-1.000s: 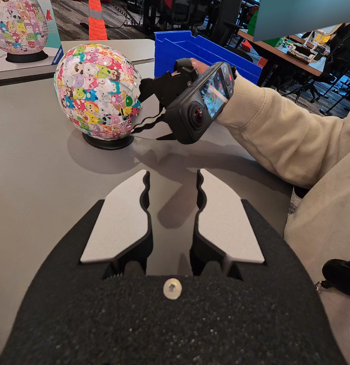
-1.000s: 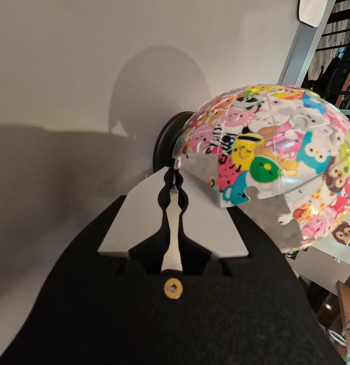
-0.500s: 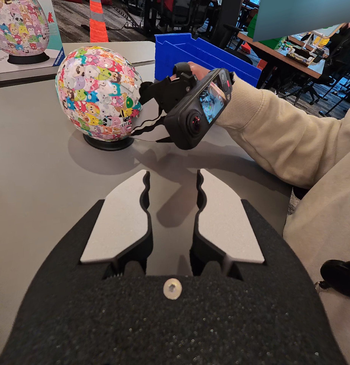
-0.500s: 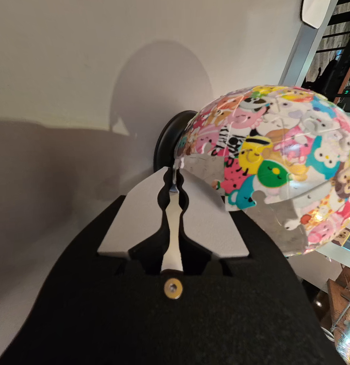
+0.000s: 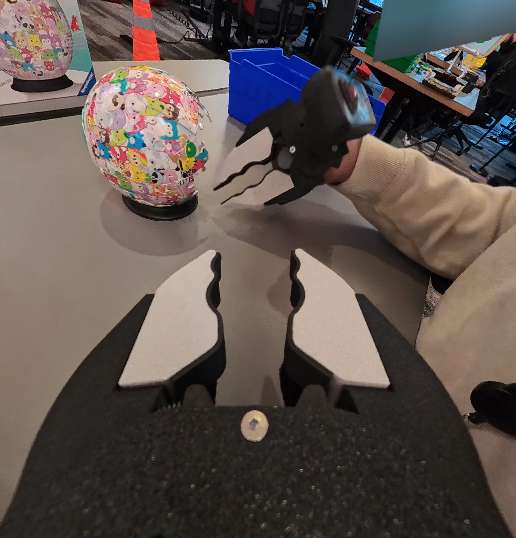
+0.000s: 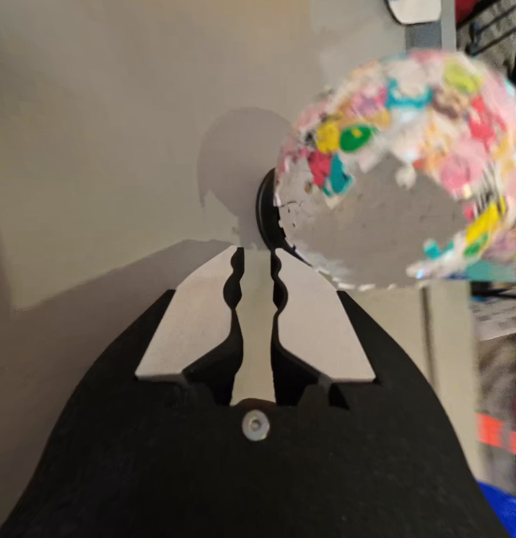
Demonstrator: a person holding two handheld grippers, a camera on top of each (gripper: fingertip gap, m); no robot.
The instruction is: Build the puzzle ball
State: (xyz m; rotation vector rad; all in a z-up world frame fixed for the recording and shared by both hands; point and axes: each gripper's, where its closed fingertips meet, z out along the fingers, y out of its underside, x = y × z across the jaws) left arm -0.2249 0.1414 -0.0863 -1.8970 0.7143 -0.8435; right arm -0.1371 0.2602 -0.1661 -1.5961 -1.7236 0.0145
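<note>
The puzzle ball (image 5: pixel 143 136), covered in bright cartoon animals, stands on a black ring stand (image 5: pixel 160 207) on the grey table (image 5: pixel 47 262). Its right side has an open gap with jagged piece edges. My right gripper (image 5: pixel 219 195) hangs just right of the ball, clear of it, open a little and empty. My left gripper (image 5: pixel 254 256) is open and empty over bare table, nearer than the ball. The right wrist view is blurred: my right gripper (image 6: pixel 256 250) is slightly open, and the ball (image 6: pixel 420 139) with its grey gap (image 6: pixel 382 233) sits to the upper right on its stand (image 6: pixel 267 215).
A blue bin (image 5: pixel 265 75) stands behind the right gripper. The puzzle's box (image 5: pixel 38 49) lies at the back left, with an orange cone (image 5: pixel 144 32) on the floor beyond. A person's cream sleeve (image 5: pixel 425 203) crosses the table's right edge. The tips of one gripper are about 15 cm away from the tips of the other.
My right gripper was shut at the ball's gap; it has opened, pulled back to the right and turned over. The left gripper has not moved.
</note>
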